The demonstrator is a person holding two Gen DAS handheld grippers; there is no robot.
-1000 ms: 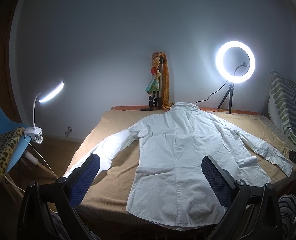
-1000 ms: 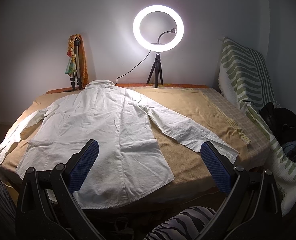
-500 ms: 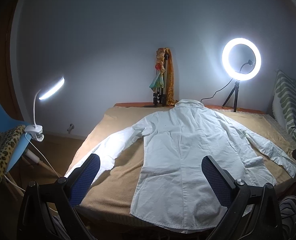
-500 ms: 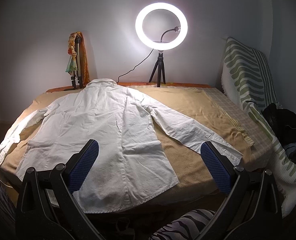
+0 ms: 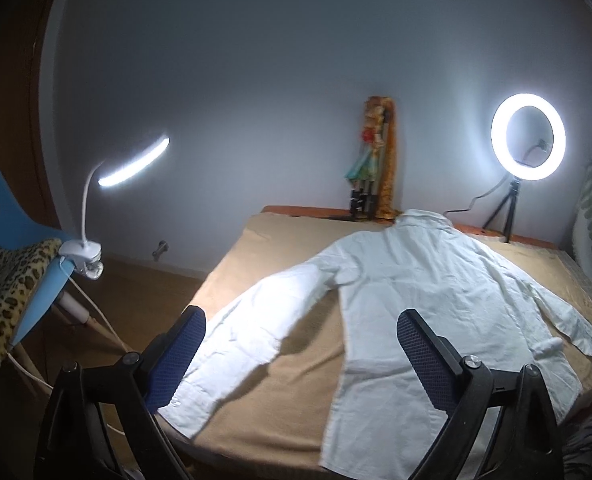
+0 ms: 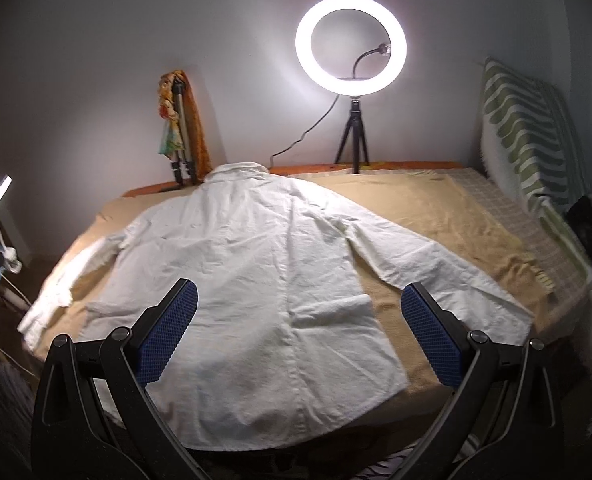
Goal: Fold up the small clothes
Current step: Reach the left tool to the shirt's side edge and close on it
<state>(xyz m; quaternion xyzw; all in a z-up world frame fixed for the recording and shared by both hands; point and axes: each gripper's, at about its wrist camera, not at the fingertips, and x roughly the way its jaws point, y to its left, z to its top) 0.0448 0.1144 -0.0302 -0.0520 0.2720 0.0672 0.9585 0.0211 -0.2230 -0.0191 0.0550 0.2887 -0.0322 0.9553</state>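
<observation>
Two grippers: both hang above the near edge of the bed, each with its blue-padded fingers spread wide and nothing between them.
Left gripper (image 5: pixel 299 354): it sits over the near left part of the bed; one pad (image 5: pixel 176 364) frames the cuff end of the shirt's left sleeve, the other (image 5: pixel 425 360) stands in front of the shirt's body. Whether either touches the cloth, I cannot tell.
Right gripper (image 6: pixel 296 336): it faces the lower back of the shirt, jaws apart and empty, with the hem just below and between the fingers.
White shirt (image 6: pixel 256 280): it lies flat and face down on the bed, collar toward the far wall, hem at the near edge, both sleeves spread out to the sides. The left sleeve (image 5: pixel 256 320) is brightly lit and its cuff reaches the bed's near left corner; the right sleeve (image 6: pixel 435 264) runs out diagonally toward the right edge.
Tan bedcover (image 6: pixel 435 208): it lies under the shirt, across the whole bed.
Striped cushion (image 6: pixel 527 128): green and white, it leans upright at the bed's right side.
Clip lamp (image 5: pixel 132 164): lit, it is clamped to a blue chair (image 5: pixel 12 216) left of the bed.
Ring light (image 6: pixel 351 45): lit, it stands on a small tripod at the far edge, by the wall.
Folded tripod with scarf (image 6: pixel 180 128): it leans against the wall just behind the collar.
</observation>
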